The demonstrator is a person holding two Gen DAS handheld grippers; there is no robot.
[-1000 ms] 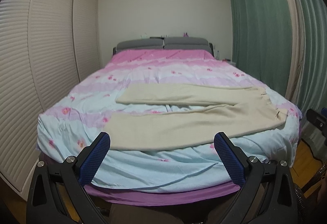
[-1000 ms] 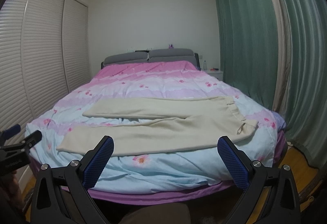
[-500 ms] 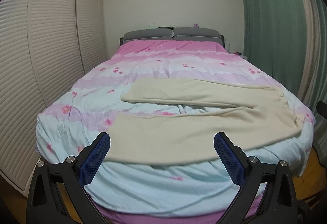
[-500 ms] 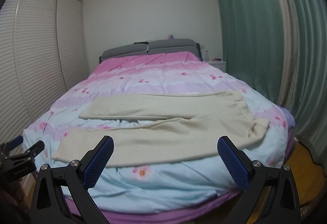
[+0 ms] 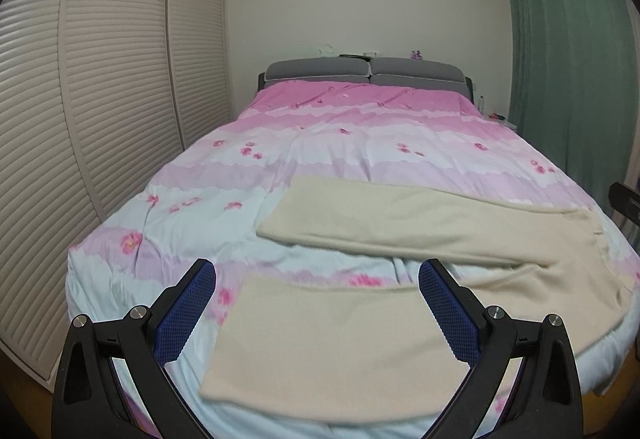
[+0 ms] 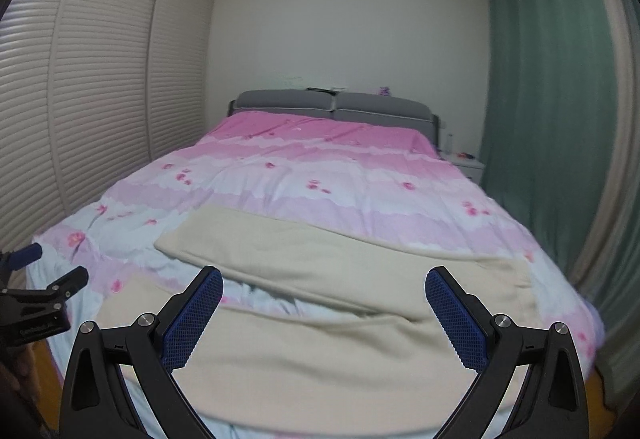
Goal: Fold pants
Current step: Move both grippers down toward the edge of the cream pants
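Observation:
Cream pants [image 5: 400,223] lie spread flat across the foot of the bed [image 5: 192,223], legs pointing left, waistband at the right. My left gripper [image 5: 318,281] hovers open above the near leg's cuff end, nothing between its blue pads [image 5: 188,311]. In the right wrist view the same pants [image 6: 328,263] fill the foreground. My right gripper [image 6: 324,289] is open over the near leg toward the waist, holding nothing. The left gripper [image 6: 44,285] shows at the left edge of that view.
A pink and pale blue floral duvet [image 5: 360,143] covers the bed. Louvred wardrobe doors [image 5: 100,79] run along the left. Green curtains [image 6: 548,99] hang at the right, with a white nightstand [image 6: 464,165] beside the grey headboard [image 6: 332,105].
Both grippers have moved forward and closer to the bed, from before its foot to above the near pant leg. The pants lie as before. Both stay open.

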